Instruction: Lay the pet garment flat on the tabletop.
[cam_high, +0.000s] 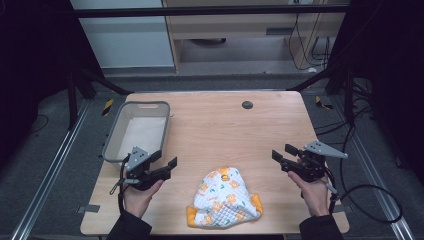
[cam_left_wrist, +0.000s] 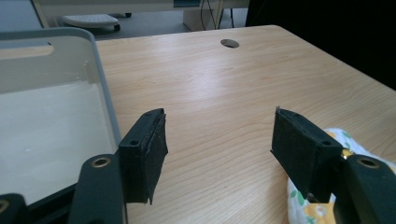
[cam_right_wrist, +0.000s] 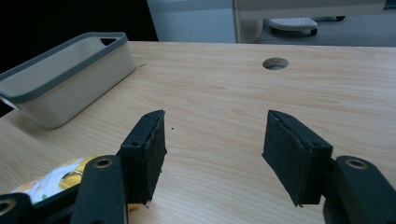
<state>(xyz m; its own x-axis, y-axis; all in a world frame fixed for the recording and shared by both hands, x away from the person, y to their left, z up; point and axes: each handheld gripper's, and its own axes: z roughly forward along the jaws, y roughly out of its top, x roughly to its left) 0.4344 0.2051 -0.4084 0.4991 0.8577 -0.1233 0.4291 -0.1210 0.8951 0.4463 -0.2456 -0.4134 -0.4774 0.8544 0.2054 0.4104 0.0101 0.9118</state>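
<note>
The quilted cloth (cam_high: 224, 199), white with orange flowers and orange trim, lay crumpled on the wooden table (cam_high: 215, 125) between my left gripper (cam_high: 166, 161) and right gripper (cam_high: 281, 153), apparently touching neither; both stood wide open and empty, a grey plastic bin (cam_high: 116, 129) beyond my left

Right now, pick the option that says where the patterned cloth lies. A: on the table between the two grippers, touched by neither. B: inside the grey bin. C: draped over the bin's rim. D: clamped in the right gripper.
A: the patterned cloth lies flat on the table, with the left gripper and right gripper open on either side, and the grey bin holding nothing.
</note>
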